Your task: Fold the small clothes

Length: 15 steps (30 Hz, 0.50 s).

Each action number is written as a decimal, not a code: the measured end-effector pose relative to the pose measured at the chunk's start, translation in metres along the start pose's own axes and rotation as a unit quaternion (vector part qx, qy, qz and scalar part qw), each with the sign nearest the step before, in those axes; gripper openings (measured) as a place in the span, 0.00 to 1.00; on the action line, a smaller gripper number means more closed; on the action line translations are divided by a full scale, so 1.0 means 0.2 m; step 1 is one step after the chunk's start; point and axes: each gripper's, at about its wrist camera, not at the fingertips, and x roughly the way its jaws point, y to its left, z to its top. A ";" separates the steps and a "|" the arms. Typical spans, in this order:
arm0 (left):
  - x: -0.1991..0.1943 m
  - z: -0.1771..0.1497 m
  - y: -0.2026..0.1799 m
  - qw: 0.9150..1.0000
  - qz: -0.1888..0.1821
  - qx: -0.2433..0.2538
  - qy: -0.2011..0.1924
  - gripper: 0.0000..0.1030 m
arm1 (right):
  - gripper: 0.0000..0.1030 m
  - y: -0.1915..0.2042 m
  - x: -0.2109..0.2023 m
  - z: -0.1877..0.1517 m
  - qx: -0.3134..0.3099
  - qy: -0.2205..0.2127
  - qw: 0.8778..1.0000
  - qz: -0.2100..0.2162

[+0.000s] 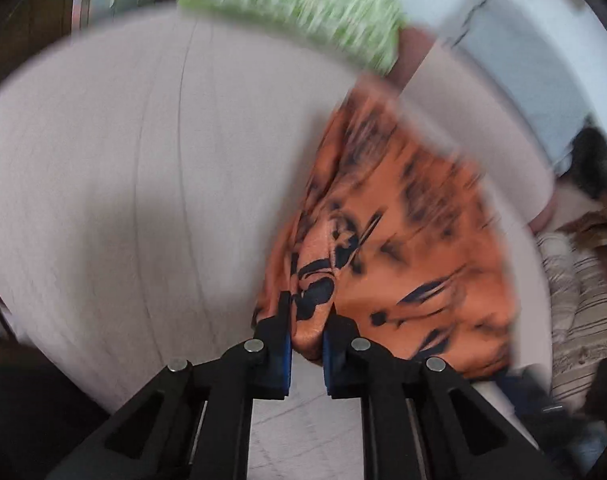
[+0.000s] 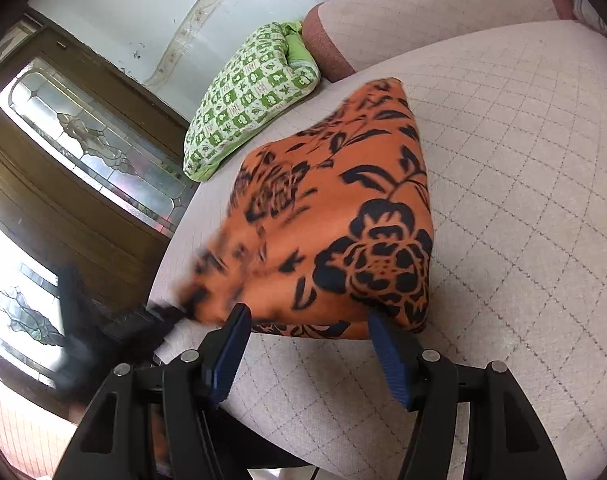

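An orange cloth with a black floral print [image 2: 343, 216] is found lying folded on a pale quilted cushion surface with a diamond stitch pattern [image 2: 523, 208]. Beyond the far edge of the orange cloth, a green-and-white patterned bundle of fabric [image 2: 255, 96] is seen resting on the same surface, near the cloth but apart from it.

The left gripper [image 1: 308, 312] is presented with its black arms and blue pads drawn close together; a bunched fold at the near edge of the orange cloth [image 1: 403, 248] is caught between the pads. This view is heavily blurred, so finer detail of the grip cannot be told.

The right gripper [image 2: 305, 316] is held with its jaws spread well apart at the near edge of the orange cloth. The cloth edge is seen between the fingertips, but the blue pads [image 2: 387, 354] are not pressed on it. The left gripper's blurred black body [image 2: 143, 320] is seen at the cloth's near left corner.
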 end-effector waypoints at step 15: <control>-0.10 0.08 -0.01 1.000 -0.004 0.012 -0.017 0.27 | 0.74 0.12 0.02 0.17 0.000 0.008 0.998 0.061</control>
